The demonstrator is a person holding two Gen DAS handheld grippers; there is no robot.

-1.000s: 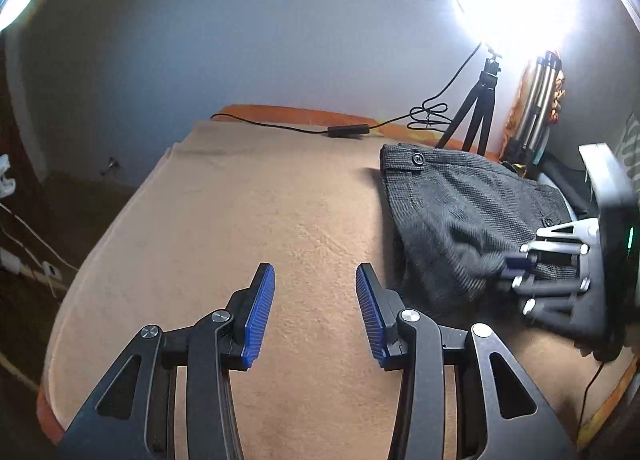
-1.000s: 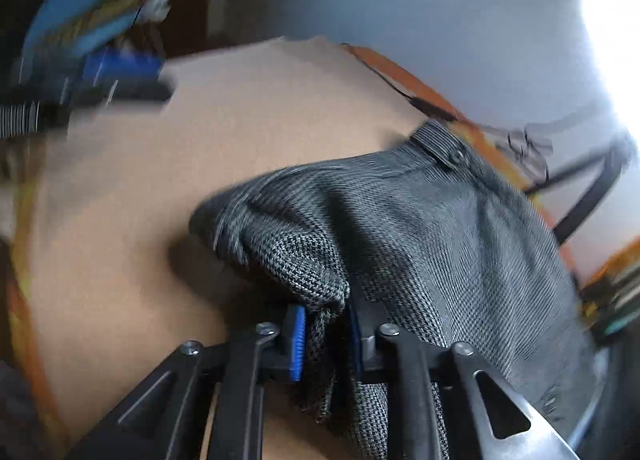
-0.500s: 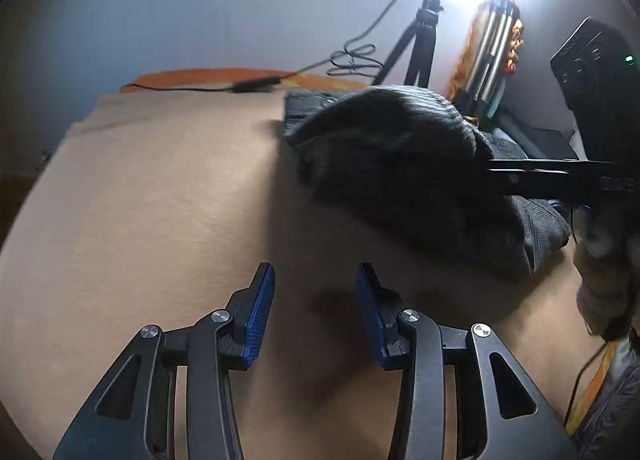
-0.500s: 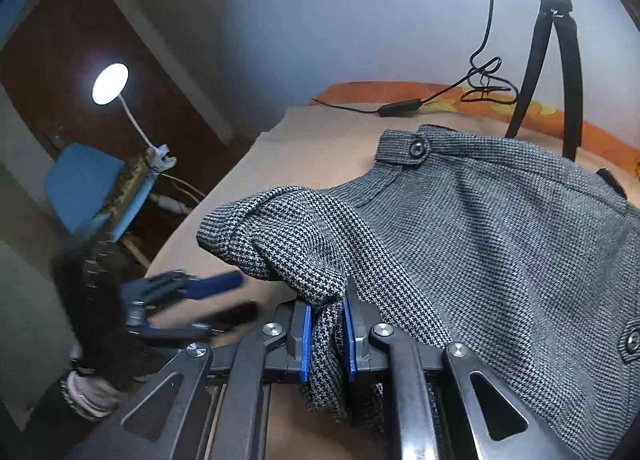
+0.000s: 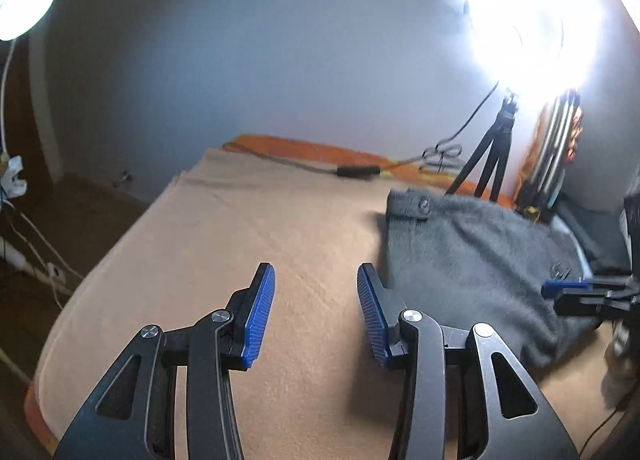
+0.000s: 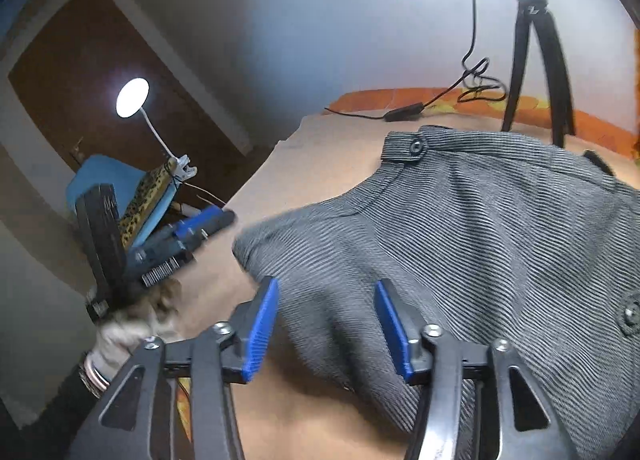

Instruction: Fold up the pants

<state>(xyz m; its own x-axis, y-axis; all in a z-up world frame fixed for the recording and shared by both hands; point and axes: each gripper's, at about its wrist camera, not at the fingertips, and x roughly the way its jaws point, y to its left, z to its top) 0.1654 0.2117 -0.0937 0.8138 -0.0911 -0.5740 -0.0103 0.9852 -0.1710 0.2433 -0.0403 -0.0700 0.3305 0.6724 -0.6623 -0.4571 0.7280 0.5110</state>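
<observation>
My right gripper (image 6: 326, 324) had just been opening, its jaws apart above the grey pants (image 6: 480, 227) lying on the tan blanket (image 5: 240, 227); my left gripper (image 5: 316, 316) hovered apart, empty, beside them.

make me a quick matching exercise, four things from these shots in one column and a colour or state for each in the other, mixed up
Things:
1. pants
2. blanket
3. tripod
4. right gripper

Colour or state:
A. tan, spread flat under the clothes
B. black, standing by the wall
C. grey, lying folded
D. open, with blue pads, nothing pinched

Pairs: 1-C, 2-A, 3-B, 4-D
</observation>
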